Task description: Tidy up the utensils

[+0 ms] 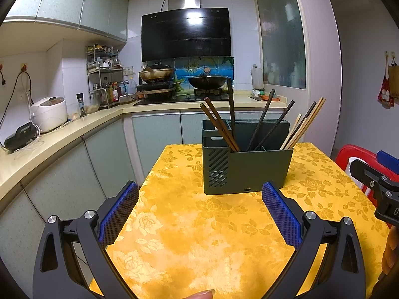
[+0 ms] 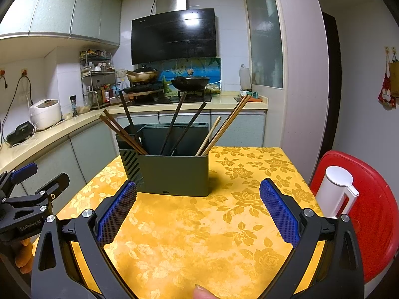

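I hold my left gripper (image 1: 199, 199) and right gripper (image 2: 198, 198) spread wide and empty, back near the tabletop's (image 2: 174, 236) front edge. The holder (image 2: 172, 174) stands toward its far edge, chopsticks (image 2: 224, 127) leaning outward in loose groups, so each stays reachable for sorting.

"GenRobot.AI" in white on black body of left tool (image 2: 30, 194), lower left of right wrist view. Single "D" on right tool (image 1: 385, 191), right edge.
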Demonstrator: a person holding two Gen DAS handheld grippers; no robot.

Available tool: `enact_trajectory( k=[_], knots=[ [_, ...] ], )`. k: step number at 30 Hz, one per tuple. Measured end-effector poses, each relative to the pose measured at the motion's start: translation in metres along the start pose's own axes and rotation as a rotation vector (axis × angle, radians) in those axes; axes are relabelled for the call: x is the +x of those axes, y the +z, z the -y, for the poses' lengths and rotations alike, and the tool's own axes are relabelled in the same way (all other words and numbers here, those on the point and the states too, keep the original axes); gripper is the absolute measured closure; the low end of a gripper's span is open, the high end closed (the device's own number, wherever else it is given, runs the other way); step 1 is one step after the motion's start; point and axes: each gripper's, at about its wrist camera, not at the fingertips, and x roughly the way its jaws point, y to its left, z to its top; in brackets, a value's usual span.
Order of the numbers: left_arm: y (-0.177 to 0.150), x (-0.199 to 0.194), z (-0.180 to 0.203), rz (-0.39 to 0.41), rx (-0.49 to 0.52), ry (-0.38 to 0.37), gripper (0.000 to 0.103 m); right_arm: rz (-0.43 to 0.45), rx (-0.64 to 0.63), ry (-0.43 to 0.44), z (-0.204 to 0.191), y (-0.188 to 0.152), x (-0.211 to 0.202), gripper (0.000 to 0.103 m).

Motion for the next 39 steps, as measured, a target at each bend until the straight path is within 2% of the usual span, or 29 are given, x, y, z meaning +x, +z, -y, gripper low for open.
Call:
enact_trajectory(
  k=[39],
  knots=[
    [-0.002,0.000,0.004,-0.001,0.003,-0.001,0.007,-0.009,-0.008,0.003,-0.004,-0.010,0.004,0.007]
  ],
)
